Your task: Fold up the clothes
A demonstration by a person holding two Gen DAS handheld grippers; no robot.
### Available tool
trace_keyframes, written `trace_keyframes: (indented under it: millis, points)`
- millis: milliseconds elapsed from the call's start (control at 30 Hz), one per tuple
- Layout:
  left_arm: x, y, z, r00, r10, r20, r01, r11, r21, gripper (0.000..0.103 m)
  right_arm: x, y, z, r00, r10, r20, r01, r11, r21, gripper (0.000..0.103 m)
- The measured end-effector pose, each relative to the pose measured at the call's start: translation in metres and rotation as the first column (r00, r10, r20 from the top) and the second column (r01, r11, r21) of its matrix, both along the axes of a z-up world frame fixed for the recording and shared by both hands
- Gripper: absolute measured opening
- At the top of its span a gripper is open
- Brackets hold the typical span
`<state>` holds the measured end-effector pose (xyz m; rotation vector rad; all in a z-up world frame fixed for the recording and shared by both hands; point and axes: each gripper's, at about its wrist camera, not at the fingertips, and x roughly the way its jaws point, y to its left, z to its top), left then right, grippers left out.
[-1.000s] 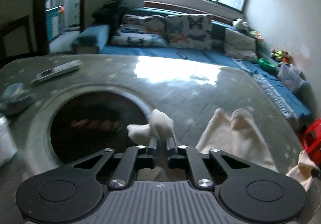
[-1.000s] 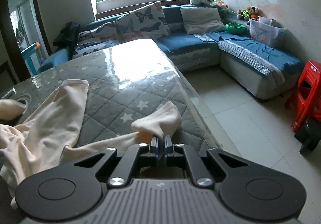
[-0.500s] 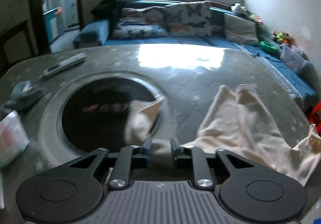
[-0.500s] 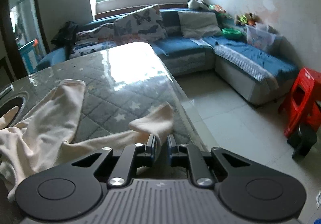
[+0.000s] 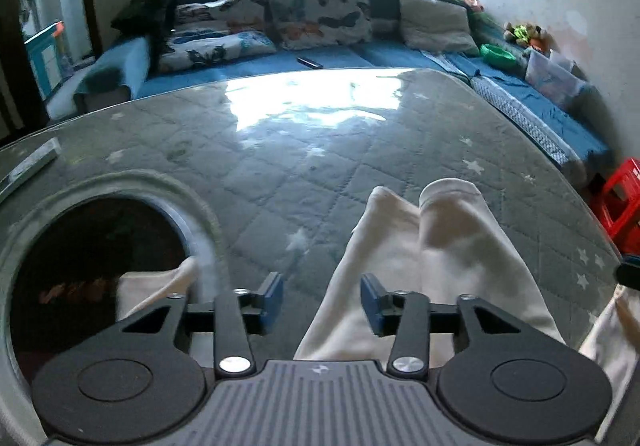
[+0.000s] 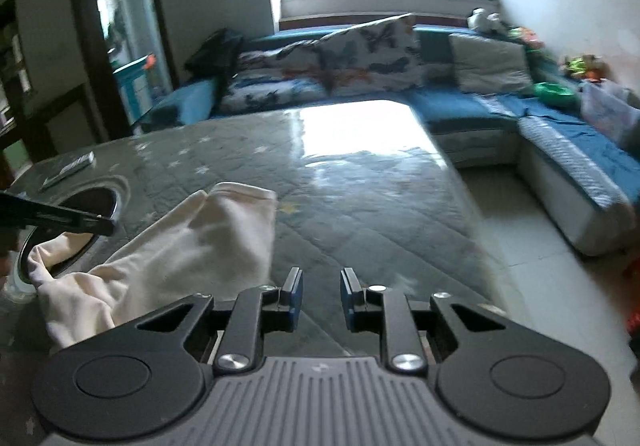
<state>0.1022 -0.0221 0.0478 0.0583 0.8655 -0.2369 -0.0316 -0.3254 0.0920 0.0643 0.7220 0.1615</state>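
No words to read anywhere. Both claws, left gripper [image 5: 321, 300] and right gripper [image 6: 319, 296], have just been opening, jaws apart and empty, above the cream trousers [image 5: 432, 266] on the starry table [image 5: 280, 166].

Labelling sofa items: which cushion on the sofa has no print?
The plain grey cushion, at the right end of the row near the sofa corner. The cushions left of it carry butterfly prints; this one is a single flat colour.

Cream garment [image 5: 448, 258], grey quilted worktop [image 5: 280, 166] with pale stars, blue sofa [image 6: 460, 106], butterfly-print cushions [image 5: 320, 14], red stool [image 5: 624, 202], blue-padded black tongs [image 6: 320, 292]
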Motion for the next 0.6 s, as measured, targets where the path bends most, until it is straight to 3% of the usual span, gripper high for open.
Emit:
trace_keyframes:
  millis: [200,433,600]
  points:
    - [0.04,-0.017,-0.024,0.998,-0.001,-0.063,0.003,0.999,0.033,0.053,0.056,0.023,-0.019,0.996,0.07,-0.059,-0.068,0.997,0.04,0.02]
    - [0.057,-0.027,-0.033,0.998,-0.035,-0.059,0.037,0.999,0.037,0.051,0.109,0.037,-0.037,0.989,0.112,-0.097,-0.1,0.988,0.116,0.026]
    - [0.054,-0.032,-0.033,0.992,-0.117,-0.043,0.117,0.993,-0.003,0.011,0.131,0.041,-0.055,0.984,0.119,-0.131,-0.099,0.984,0.148,0.026]
